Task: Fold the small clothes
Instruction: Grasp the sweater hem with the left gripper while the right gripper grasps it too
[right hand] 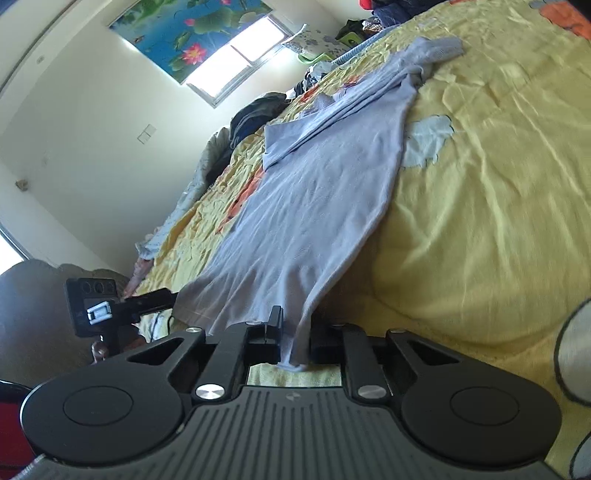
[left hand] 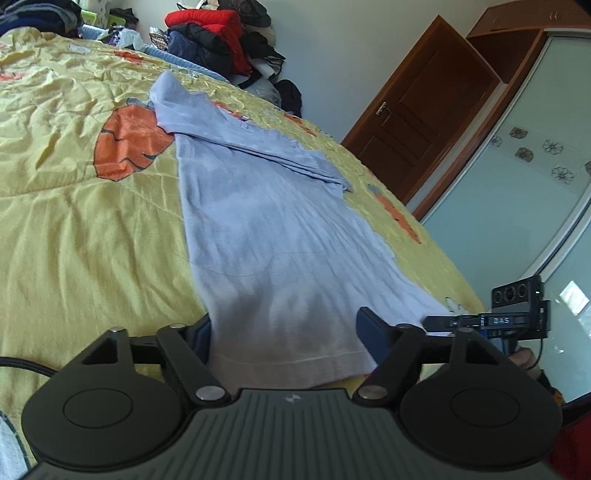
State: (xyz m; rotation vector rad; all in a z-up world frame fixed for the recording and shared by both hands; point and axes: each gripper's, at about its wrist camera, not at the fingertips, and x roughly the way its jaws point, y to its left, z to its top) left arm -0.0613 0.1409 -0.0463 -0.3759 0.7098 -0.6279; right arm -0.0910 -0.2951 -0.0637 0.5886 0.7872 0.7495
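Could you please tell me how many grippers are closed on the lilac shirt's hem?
1: the right gripper pinches the lilac shirt at one hem corner; the left gripper straddles the hem, open.

Taking the pale blue garment as the landmark: it lies stretched along the yellow quilted bed, and the bedding to its left, in the left wrist view, is bare and flat, with free room for a gripper to pass. On the garment's other long side, the right wrist view shows a broad bare stretch of quilt too. Beyond its far end a heap of red and dark clothes blocks the way at the wall. Past the bed edge nearest the garment stand a brown door and a glazed wardrobe panel. At its near hem the right gripper crowds one corner.
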